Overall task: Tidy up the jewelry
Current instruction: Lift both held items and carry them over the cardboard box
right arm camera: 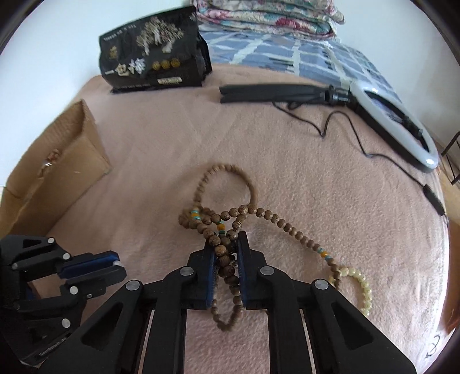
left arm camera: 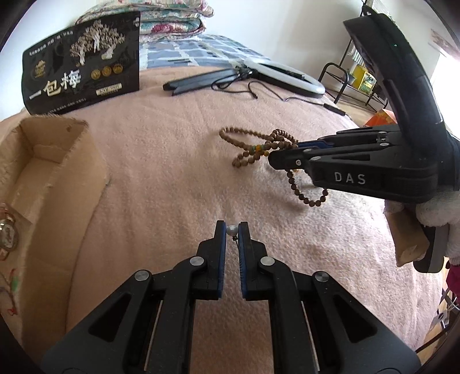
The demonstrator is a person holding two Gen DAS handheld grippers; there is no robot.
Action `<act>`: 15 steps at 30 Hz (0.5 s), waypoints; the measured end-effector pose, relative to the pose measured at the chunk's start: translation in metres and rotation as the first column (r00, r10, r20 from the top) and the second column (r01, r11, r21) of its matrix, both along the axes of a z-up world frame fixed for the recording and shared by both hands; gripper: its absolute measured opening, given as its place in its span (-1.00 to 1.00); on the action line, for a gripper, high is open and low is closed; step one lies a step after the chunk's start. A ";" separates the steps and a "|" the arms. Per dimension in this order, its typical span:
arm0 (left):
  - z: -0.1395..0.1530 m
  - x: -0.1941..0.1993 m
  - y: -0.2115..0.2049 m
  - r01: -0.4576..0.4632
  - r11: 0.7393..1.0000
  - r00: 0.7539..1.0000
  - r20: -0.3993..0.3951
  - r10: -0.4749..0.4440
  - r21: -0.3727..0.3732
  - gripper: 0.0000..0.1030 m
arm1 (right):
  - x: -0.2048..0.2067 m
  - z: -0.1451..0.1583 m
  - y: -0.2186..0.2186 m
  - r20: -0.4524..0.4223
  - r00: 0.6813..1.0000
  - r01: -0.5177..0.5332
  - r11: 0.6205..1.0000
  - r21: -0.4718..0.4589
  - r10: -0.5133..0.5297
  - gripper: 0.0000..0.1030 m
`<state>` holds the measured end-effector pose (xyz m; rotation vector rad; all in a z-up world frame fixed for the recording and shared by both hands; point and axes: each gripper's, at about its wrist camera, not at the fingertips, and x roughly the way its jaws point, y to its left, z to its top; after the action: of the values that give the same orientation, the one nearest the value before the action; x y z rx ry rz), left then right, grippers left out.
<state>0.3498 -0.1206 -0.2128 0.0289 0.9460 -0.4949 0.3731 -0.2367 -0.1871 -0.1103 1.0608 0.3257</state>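
A small white pearl earring (left arm camera: 231,230) is pinched at the tips of my left gripper (left arm camera: 231,229), which is shut on it above the pink blanket. My right gripper (right arm camera: 226,243) is shut on a long strand of brown wooden beads (right arm camera: 227,264); loops of the strand lie on the blanket ahead of the fingers and hang between them. In the left wrist view the right gripper (left arm camera: 280,154) reaches in from the right over the same beads (left arm camera: 244,146). A pale yellow bead bracelet (right arm camera: 360,284) lies to the right. In the right wrist view the left gripper (right arm camera: 116,266) shows at lower left.
An open cardboard box (left arm camera: 57,161) stands at the left, with some jewelry inside (left arm camera: 7,230). A black snack bag (left arm camera: 83,63) stands at the back. A ring light on a folded tripod (right arm camera: 396,120) with its cable lies at the back right. Folded quilts (right arm camera: 270,17) are stacked behind.
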 end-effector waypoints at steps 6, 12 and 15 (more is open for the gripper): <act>0.027 -0.012 0.006 0.001 1.000 0.999 0.041 0.000 -0.018 -0.88 | -0.017 0.039 0.008 0.066 0.998 -0.012 1.000 0.009 0.011 -0.77; 0.052 -0.027 0.017 -0.009 0.999 0.997 0.074 0.011 -0.034 -0.88 | -0.037 0.072 0.015 0.118 0.993 -0.024 0.999 0.022 0.021 -0.78; 0.065 -0.035 0.025 -0.014 0.999 0.996 0.091 0.018 -0.042 -0.88 | -0.044 0.086 0.018 0.138 0.990 -0.023 0.999 0.032 0.018 -0.78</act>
<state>0.3147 -0.0959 -0.1479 0.0064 0.8453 -0.4939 0.3286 -0.2191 -0.1015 -0.1122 0.9176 0.3491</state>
